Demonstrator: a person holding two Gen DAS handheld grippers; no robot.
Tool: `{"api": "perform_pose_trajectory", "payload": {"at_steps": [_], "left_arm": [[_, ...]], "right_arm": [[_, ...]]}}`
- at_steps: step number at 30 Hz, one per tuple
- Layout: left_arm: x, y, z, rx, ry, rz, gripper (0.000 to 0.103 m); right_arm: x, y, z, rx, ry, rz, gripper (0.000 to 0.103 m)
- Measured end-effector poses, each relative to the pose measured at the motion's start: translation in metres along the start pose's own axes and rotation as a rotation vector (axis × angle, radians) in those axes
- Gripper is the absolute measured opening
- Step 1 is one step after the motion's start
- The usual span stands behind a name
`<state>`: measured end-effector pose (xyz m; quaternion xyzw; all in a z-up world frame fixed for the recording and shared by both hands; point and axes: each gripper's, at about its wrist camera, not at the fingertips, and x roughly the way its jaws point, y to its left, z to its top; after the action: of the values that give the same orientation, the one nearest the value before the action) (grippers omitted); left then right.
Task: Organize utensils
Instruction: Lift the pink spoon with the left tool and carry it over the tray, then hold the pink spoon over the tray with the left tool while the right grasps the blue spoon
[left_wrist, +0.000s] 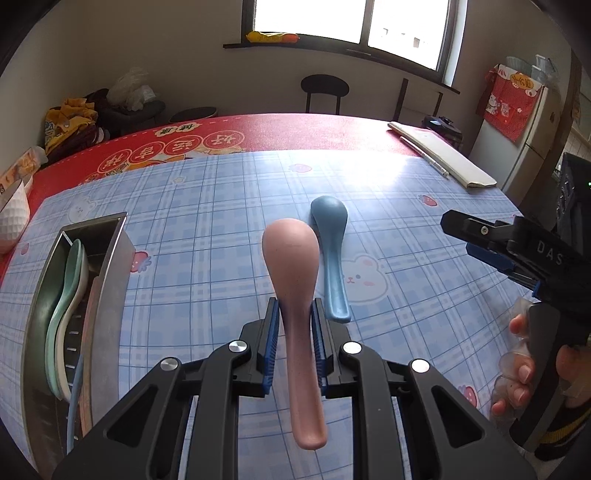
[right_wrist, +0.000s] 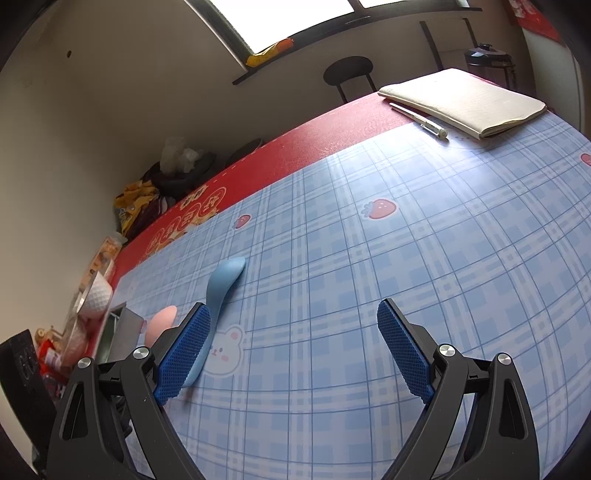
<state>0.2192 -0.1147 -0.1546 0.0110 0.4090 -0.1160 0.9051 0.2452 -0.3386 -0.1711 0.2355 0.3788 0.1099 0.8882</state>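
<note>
The left gripper pinches the pink spoon at the neck of its handle, bowl pointing away and lifted clear of the surface, a hold that keeps the spoon from swinging on its way, probably, to the metal holder at the left, where a green and a white spoon already lie. The blue spoon lies flat on the checked cloth, just beside the right gripper, whose fingers are spread wide and empty, seemingly ready for it.
</note>
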Motion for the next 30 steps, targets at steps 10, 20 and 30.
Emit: {"api": "perform_pose_trajectory", "payload": {"at_steps": [10, 20, 30], "left_arm": [[-0.060, 0.025, -0.004, -0.037, -0.099, -0.040, 0.017], [-0.115, 0.085, -0.016, -0.109, -0.171, -0.033, 0.017], [-0.129, 0.133, -0.037, -0.153, -0.203, -0.052, 0.017]], "right_arm": [[0.004, 0.003, 0.000, -0.020, 0.005, 0.056, 0.089], [0.002, 0.010, -0.004, -0.050, -0.004, 0.115, 0.089], [0.021, 0.069, -0.008, -0.273, 0.117, 0.039, 0.089]]}}
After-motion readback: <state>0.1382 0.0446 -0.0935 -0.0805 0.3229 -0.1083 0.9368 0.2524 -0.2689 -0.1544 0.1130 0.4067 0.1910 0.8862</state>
